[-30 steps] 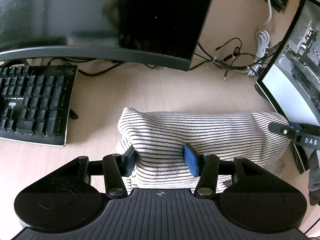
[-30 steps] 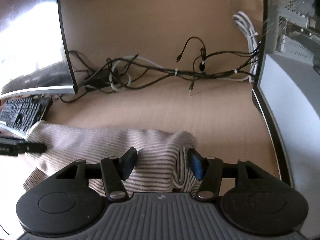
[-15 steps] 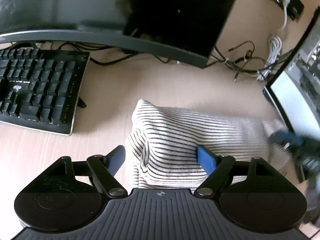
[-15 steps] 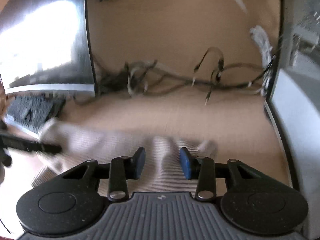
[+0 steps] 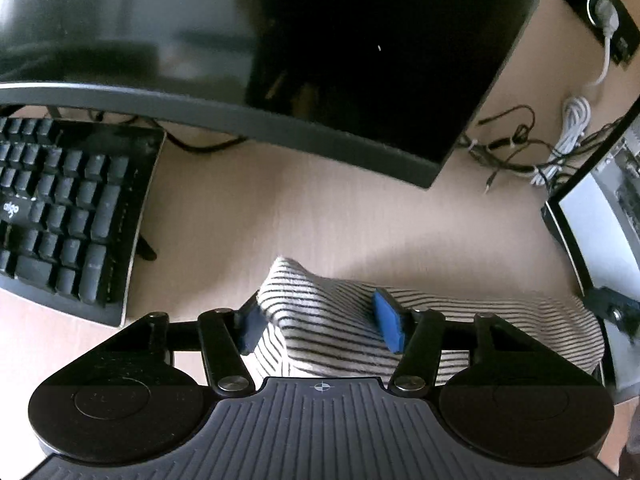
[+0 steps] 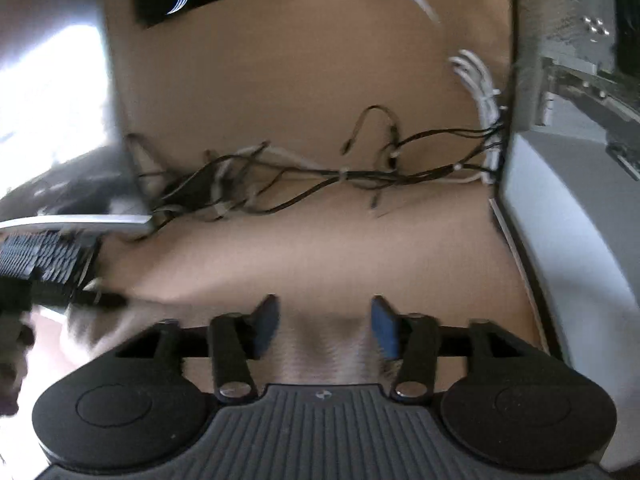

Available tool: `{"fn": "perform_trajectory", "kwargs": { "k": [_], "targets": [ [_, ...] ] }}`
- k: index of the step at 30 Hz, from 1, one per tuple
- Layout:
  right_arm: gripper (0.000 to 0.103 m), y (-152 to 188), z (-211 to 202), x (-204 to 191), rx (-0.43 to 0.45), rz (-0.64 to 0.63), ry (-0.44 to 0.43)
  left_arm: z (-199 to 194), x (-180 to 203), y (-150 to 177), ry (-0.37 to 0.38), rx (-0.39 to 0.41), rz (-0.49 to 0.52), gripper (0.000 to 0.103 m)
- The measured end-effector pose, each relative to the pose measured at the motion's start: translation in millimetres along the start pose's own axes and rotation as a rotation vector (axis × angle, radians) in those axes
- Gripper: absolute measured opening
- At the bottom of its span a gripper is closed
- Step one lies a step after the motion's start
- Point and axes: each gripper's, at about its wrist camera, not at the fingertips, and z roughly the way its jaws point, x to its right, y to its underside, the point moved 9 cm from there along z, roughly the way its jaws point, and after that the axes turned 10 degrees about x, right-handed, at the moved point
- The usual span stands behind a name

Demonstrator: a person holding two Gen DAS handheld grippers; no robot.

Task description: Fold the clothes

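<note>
A white garment with thin black stripes (image 5: 480, 320) lies folded into a long band on the pale wooden desk (image 5: 320, 208). My left gripper (image 5: 320, 320) holds the band's left end, which bunches up in a peak between the blue pads (image 5: 386, 324). At the right end, the tip of my right gripper (image 5: 612, 308) shows. In the blurred right wrist view, my right gripper (image 6: 324, 324) has the garment (image 6: 324, 356) gathered between its pads, and the left gripper (image 6: 80, 300) reaches in from the left.
A black keyboard (image 5: 60, 208) sits at the left, and a dark curved monitor (image 5: 280, 40) overhangs the desk behind the garment. A lit screen (image 5: 600, 220) stands close at the right. Tangled cables (image 6: 320, 176) and a power strip (image 5: 600, 8) lie further back.
My left gripper opened wide half a second ago and has closed again on the garment's left end. The right gripper narrowed on the cloth, and both views have pulled back toward me.
</note>
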Motion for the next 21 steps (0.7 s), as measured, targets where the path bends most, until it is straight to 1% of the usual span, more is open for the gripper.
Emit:
{"fn": "perform_trajectory", "kwargs": {
  "k": [2,4,5,6,7,8,9,10,13,15,16,19,21],
  "targets": [
    [0.059,6.3,14.6,11.0,-0.057,0.033,0.016,0.8,-0.3,1.4,0.007,-0.004,-0.002,0.063],
    [0.059,26.4,28.0,17.7,-0.133,0.097,-0.011,3.3,-0.9,-0.3,0.026,-0.003,-0.02,0.066],
    [0.057,33.0,31.2,18.6,-0.147,0.127,-0.03,4.6,-1.3,-1.1,0.036,-0.003,-0.029,0.065],
    [0.053,38.9,34.3,19.3,-0.158,0.155,-0.049,5.8,-1.6,-2.0,0.045,-0.002,-0.038,0.062],
    [0.043,37.7,36.8,18.2,-0.154,0.17,-0.063,7.0,-1.9,-2.9,0.054,-0.002,-0.047,0.056],
    [0.037,35.9,39.3,16.9,-0.148,0.183,-0.077,8.2,-2.3,-3.7,0.064,-0.001,-0.057,0.049],
    [0.028,27.9,41.4,13.5,-0.126,0.172,-0.086,9.4,-2.6,-4.6,0.073,-0.001,-0.066,0.042],
    [0.026,17.0,42.2,9.7,-0.095,0.155,-0.091,8.3,0.0,-9.5,0.082,0.011,-0.058,0.037],
    [0.022,-7.6,34.2,2.1,-0.016,0.108,-0.119,-10.5,7.5,-19.9,0.113,0.076,-0.027,0.036],
    [0.021,-14.2,22.7,2.5,0.03,0.076,-0.127,-25.3,12.4,-14.7,0.119,0.096,-0.003,0.036],
    [0.021,-12.0,18.7,5.7,0.034,0.076,-0.122,-32.5,15.9,-9.3,0.123,0.1,0.007,0.036],
    [0.021,6.3,10.5,14.1,0.013,0.052,-0.095,-49.4,25.2,26.8,0.109,0.081,0.077,0.036],
    [0.021,21.8,3.9,16.8,-0.002,0.026,-0.081,-59.0,27.4,46.1,0.12,0.06,0.089,0.036]
  ]
}}
